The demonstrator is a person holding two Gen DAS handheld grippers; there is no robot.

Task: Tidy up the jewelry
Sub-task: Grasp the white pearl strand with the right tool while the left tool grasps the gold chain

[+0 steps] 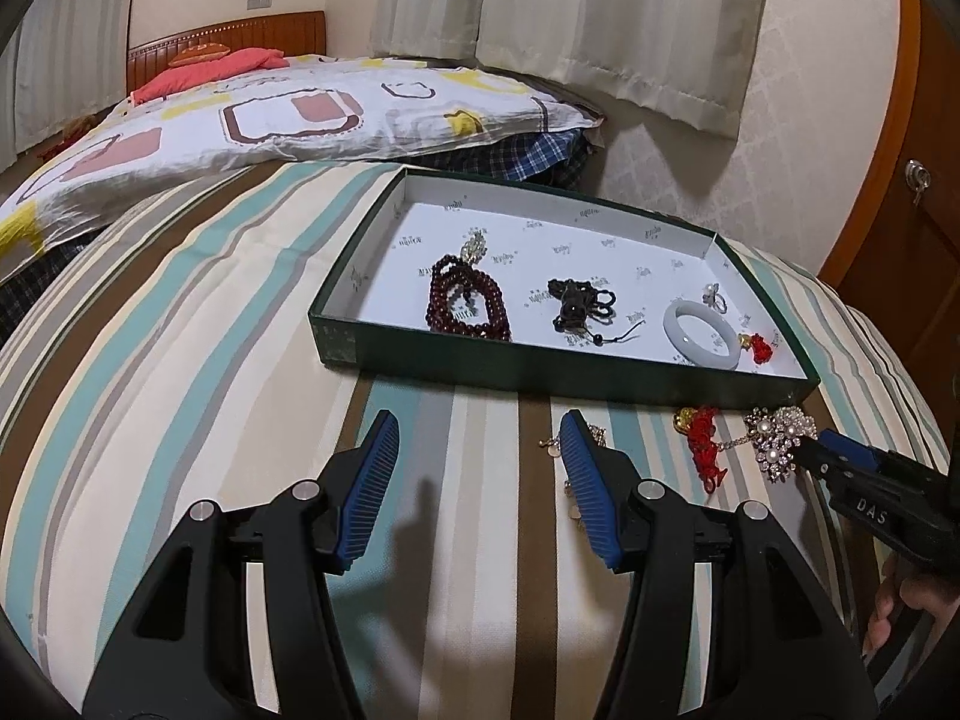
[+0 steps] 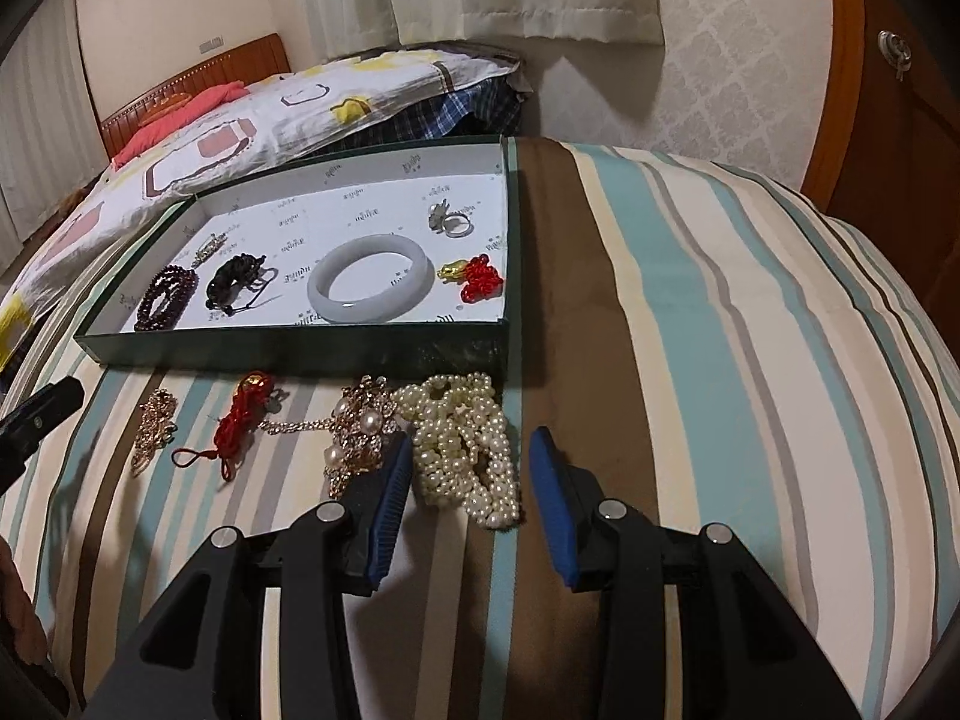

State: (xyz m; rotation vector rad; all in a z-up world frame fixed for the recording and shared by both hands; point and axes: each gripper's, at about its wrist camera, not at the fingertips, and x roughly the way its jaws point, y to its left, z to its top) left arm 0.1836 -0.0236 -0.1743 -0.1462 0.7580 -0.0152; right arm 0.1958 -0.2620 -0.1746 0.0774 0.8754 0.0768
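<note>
A green box [image 2: 300, 348] with a white lining lies on the striped bed; in it are a white bangle [image 2: 369, 282], a ring [image 2: 450, 222], a red knot charm [image 2: 474, 279] and dark bead strings [image 2: 165, 294]. In front of it lie a pearl bundle [image 2: 450, 420], a rhinestone brooch [image 2: 360, 426], a red cord charm [image 2: 243, 420] and a gold chain [image 2: 156, 426]. My right gripper [image 2: 472, 441] is open, its fingers on either side of the pearl bundle, the right pad clear of it. My left gripper [image 1: 480, 426] is open over bare cover, the gold chain [image 1: 594, 438] just behind its right finger.
A patterned pillow [image 1: 270, 114] and plaid bedding [image 1: 540, 156] lie behind the box. Curtains [image 1: 600, 30] and a wallpapered wall stand beyond, with a wooden cabinet [image 2: 888, 90] at the right. A hand [image 1: 894, 606] shows under the right gripper's body.
</note>
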